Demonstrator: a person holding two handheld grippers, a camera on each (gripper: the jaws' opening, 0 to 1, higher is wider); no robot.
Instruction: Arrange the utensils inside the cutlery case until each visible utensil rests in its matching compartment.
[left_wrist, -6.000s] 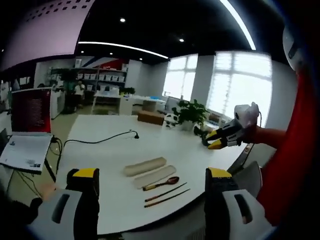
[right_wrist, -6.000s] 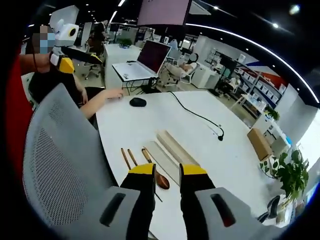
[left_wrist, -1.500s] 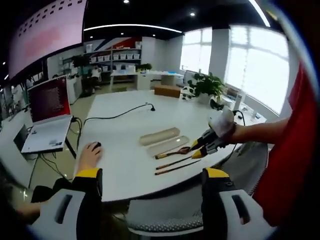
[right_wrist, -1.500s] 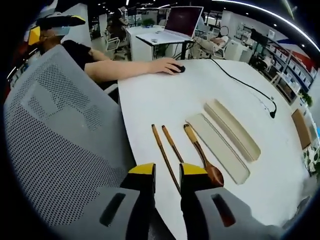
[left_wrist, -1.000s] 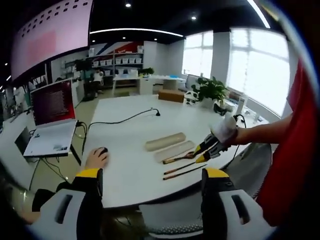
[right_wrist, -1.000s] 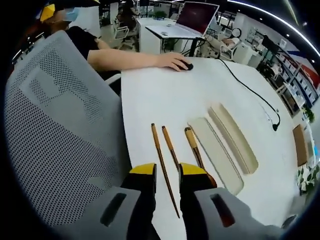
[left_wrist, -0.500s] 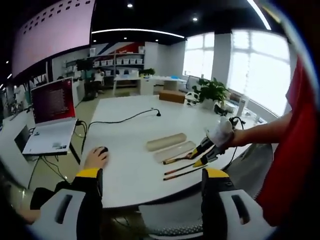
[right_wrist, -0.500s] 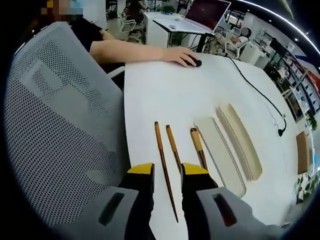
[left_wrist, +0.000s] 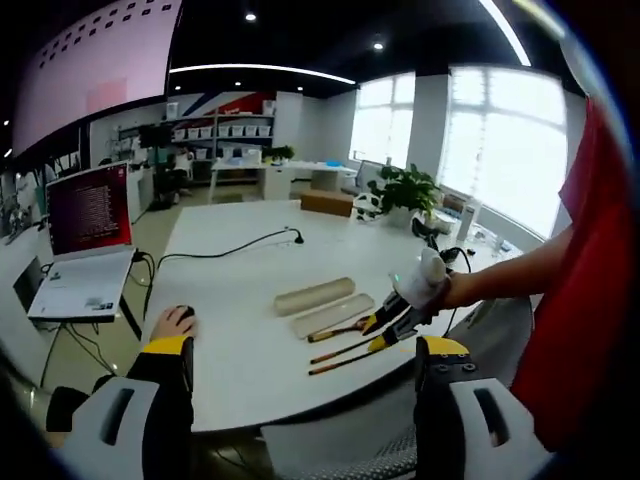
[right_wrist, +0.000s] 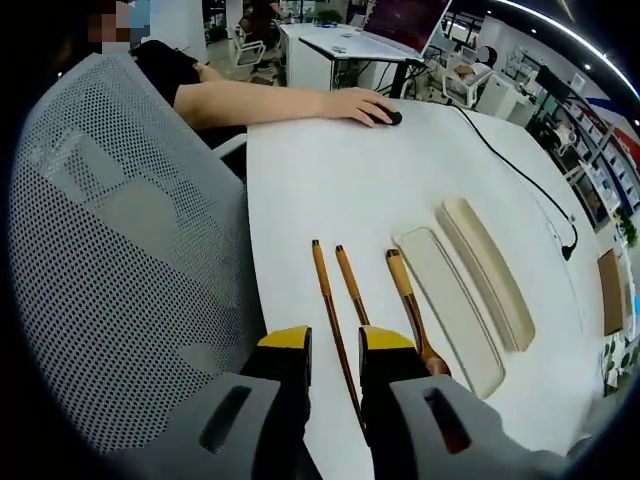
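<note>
Two wooden chopsticks lie side by side on the white table, with a wooden spoon just beyond them. Past the spoon rest the two beige halves of the cutlery case, a flat one and a deeper one. My right gripper hovers low over the near ends of the chopsticks with a narrow gap between its jaws and nothing in it. It also shows as the right gripper beside the chopsticks, spoon and case. My left gripper is wide open, well back from the table.
A grey mesh chair back stands against the table's near edge. A person's hand rests on a mouse. A black cable crosses the table, a laptop sits on a side desk, and a plant stands at the far end.
My right gripper has come down from above the table to just over the chopsticks' ends. Both views have shifted with my hands. The utensils and the case have not moved.
</note>
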